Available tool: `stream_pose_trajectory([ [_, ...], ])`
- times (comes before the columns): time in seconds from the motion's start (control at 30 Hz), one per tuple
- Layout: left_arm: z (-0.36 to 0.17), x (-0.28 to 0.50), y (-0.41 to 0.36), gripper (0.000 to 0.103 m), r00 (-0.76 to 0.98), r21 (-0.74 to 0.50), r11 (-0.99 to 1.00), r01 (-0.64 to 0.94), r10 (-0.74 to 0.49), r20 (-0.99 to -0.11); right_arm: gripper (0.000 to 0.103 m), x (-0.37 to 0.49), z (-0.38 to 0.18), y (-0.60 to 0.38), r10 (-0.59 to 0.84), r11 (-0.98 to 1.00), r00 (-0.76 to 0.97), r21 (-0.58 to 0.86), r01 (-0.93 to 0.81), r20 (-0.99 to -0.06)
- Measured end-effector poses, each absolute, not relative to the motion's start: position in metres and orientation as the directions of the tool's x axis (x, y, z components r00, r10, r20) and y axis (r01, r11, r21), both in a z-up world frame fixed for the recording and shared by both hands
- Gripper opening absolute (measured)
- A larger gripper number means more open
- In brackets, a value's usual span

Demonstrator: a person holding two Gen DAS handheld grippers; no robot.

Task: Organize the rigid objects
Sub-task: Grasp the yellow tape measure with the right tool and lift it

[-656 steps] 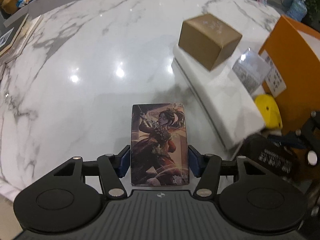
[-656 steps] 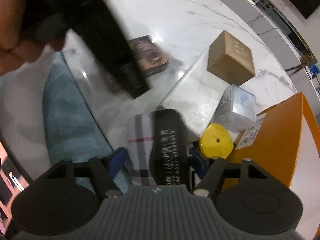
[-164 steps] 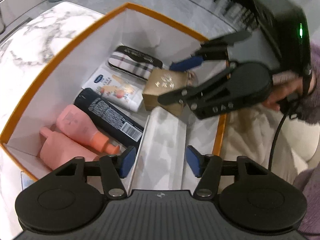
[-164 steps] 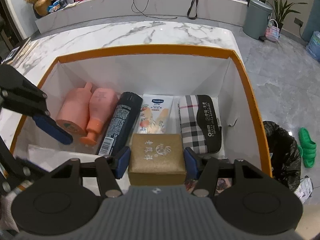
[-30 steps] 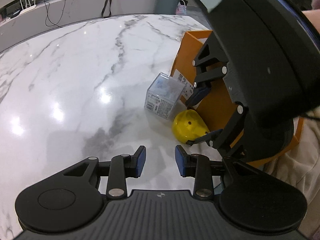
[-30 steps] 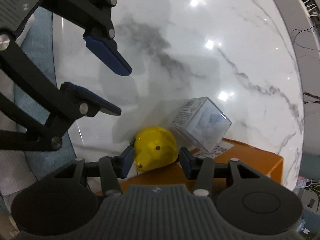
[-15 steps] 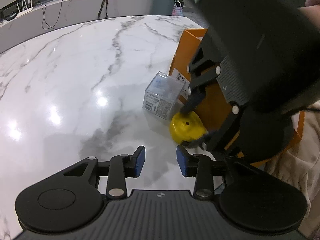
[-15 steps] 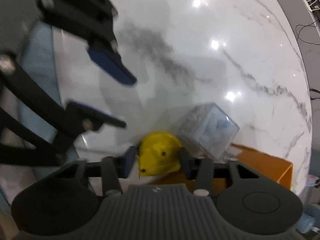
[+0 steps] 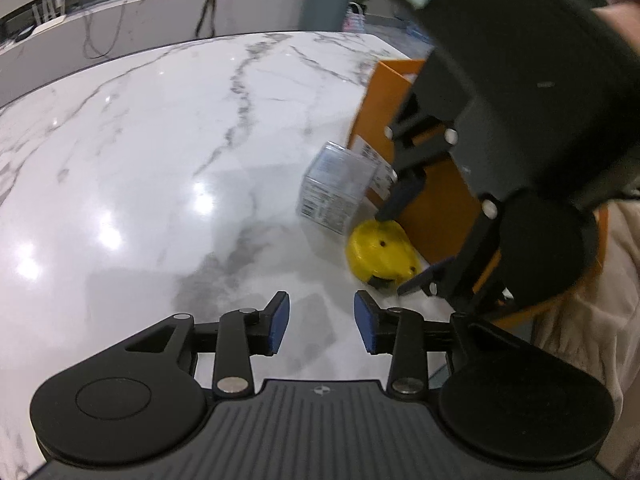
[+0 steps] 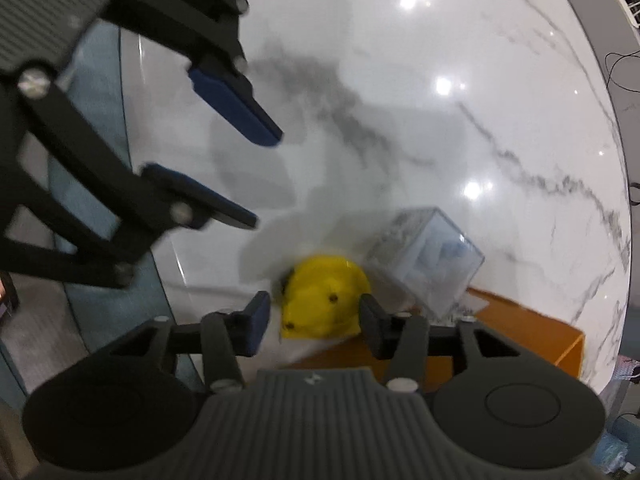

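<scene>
1. On a white marble table [image 9: 152, 148]: a yellow rounded object [image 9: 380, 254] lying just beside the outer wall of an orange box [image 9: 436, 204], at the table's near edge.
2. Right gripper [image 10: 314, 320] pointed almost straight down over the yellow rounded object [image 10: 324, 300], one blue-padded finger on each side of it.
3. Jaws of the right gripper opening, spread a little wider than the object; a thin gap visible at the left pad in the right wrist view, contact at the right pad too blurred to judge.
4. Seen from the left wrist view, the right gripper [image 9: 394, 252] reaching in from the upper right, its bulky black body filling that corner, a bit of the person's hand [image 9: 618, 20] showing above it.
5. Left gripper [image 9: 322, 322] angled steeply down toward bare marble, short of the yellow object, nothing between its fingers.
6. Jaws of the left gripper opening, at a moderate spread.
7. In the right wrist view, the left gripper [image 10: 256, 176] entering from the upper left, its blue pads clear of the table's objects.
8. A clear plastic cube box [image 9: 338, 188] resting tilted against the orange box, just beyond the yellow object, near it or touching it.
9. Same cube [image 10: 428, 260] to the right of the yellow object in the right wrist view, the orange box [image 10: 520, 340] below it.
</scene>
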State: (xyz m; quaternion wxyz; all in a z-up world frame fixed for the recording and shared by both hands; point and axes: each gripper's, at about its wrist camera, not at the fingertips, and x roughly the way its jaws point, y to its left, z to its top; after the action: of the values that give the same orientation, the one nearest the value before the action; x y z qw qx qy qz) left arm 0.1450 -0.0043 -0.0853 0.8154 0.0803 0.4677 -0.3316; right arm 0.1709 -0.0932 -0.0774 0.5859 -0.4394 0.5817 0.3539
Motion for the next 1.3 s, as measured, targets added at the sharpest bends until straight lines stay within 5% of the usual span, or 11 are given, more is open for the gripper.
stream_pose_trajectory([
  [0.53,-0.089,0.145,-0.008,0.046,0.331,-0.180,0.755,0.631,-0.471,-0.818,0.061,0.178,-0.095,-0.103,-0.092,0.441,0.052,-0.087,-0.893,-0.994],
  [0.77,-0.084,0.143,-0.009,0.047,0.347,-0.167,0.744,0.647,-0.483,-0.804,0.053,0.172,-0.092,-0.103,-0.069,0.433,0.054,-0.079,-0.898,-0.996],
  [1.3,-0.027,0.150,-0.021,0.074,0.438,-0.068,0.678,0.732,-0.545,-0.715,0.053,0.149,0.026,-0.145,0.124,0.457,0.286,-0.201,-0.867,-0.950],
])
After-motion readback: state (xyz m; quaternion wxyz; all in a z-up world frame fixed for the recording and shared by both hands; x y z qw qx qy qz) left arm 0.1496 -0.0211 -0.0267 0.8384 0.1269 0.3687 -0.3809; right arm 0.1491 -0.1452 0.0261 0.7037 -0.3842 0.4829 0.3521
